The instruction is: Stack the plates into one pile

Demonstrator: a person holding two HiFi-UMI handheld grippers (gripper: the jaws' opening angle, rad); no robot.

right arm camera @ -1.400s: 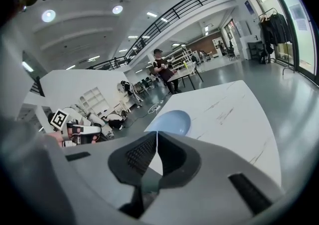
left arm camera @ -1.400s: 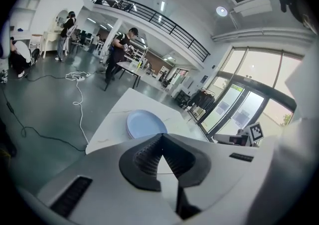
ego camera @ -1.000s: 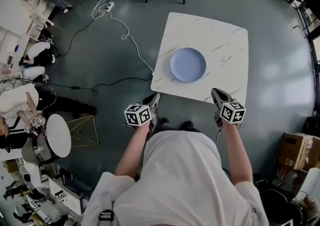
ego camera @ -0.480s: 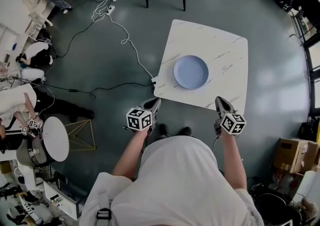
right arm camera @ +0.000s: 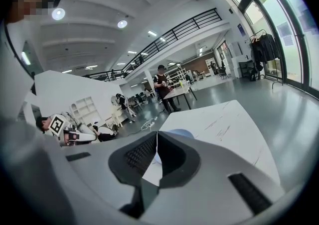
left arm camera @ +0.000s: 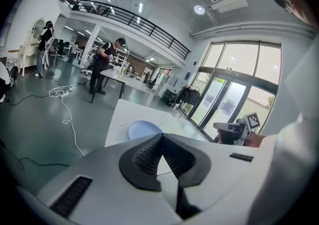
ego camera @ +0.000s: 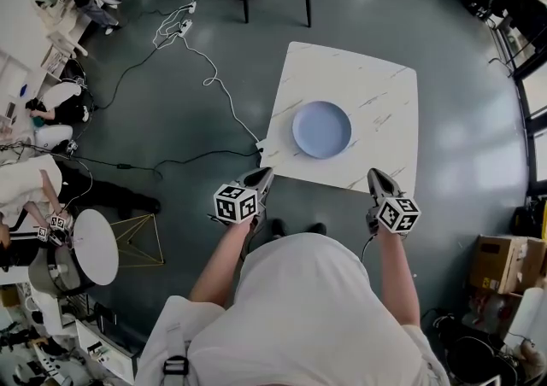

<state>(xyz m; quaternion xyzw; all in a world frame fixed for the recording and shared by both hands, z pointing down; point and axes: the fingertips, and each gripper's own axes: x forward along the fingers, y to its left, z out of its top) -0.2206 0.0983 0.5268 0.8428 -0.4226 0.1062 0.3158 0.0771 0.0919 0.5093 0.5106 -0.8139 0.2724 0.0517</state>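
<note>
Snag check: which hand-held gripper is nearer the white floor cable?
Left. The left hand-held gripper is beside the white cable at the table corner; the right hand-held gripper is by the other near corner.

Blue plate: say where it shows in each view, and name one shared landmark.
Head view: blue plate mid-picture, on the white table, left of its middle.
Left gripper view: just up-left of the left tongs.
Right gripper view: behind the right tongs, partly hidden.
Shared landmark: the white table under it.
</note>
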